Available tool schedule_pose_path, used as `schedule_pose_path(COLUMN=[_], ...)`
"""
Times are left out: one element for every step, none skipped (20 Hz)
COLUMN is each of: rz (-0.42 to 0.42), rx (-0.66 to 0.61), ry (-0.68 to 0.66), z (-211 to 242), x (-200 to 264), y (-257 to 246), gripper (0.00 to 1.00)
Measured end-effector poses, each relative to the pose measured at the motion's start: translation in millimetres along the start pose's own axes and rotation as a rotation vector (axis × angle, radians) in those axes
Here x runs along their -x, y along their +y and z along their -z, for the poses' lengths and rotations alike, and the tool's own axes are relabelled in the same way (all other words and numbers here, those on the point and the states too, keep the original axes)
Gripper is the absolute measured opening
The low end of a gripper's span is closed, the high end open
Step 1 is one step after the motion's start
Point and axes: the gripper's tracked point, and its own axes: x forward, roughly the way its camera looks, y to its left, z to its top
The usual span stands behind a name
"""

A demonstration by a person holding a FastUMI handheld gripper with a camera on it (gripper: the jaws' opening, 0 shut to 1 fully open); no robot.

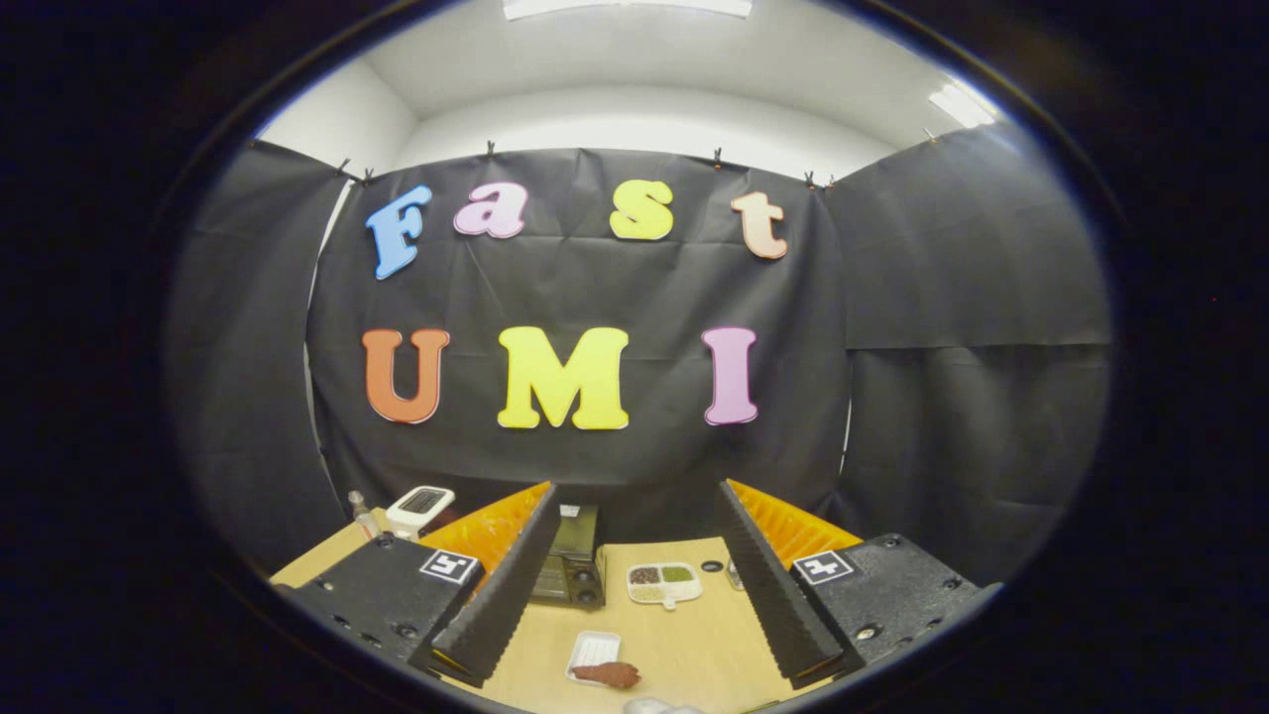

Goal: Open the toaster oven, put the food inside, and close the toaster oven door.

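Toaster oven (573, 563) beyond open gripper (634, 595), fingers apart.

On the table stand one toaster oven (573, 560), one divided dish (664, 583) with three fillings, one white tray (593, 652), one brown food piece (608, 674), and one white scale (419, 507).

The gripper (634, 605) hangs above the near edge of the desk (694, 635), pointing forward toward the desk's far edge. Its jaws stand wide apart, nothing between them and touching nothing. Both fingers (506, 585) angle outward from base to tip, level with each other.
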Motion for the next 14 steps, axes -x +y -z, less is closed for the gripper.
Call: schedule_pose_path(rz=[-0.001,-0.006,-0.007,-0.011,-0.02,-0.033,-0.047,-0.064,-0.076,-0.087,-0.091,-0.103,-0.102,-0.104], rx=[-0.007,-0.014,-0.019,-0.021,-0.019,-0.013,-0.013,-0.016,-0.021,-0.022,-0.02,-0.024,-0.031,-0.032], ry=[0.007,0.011,0.017,0.021,0.033,0.04,0.056,0.064,0.067,0.076,0.095,0.112,0.13,0.143], z=[5,9,17,24,35,46,59,68,79,90,104,117,130,141], x=[-9,-20,-33,-44,-56,-68,-79,-92,-105,-118,-131,-144,-160,-174], y=[12,26,38,52,68,84,100,117,133,148,161,173,185,194], gripper=[1.0,1.0,1.0,1.0,1.0,1.0,1.0,1.0,1.0,1.0,1.0,1.0,1.0,1.0])
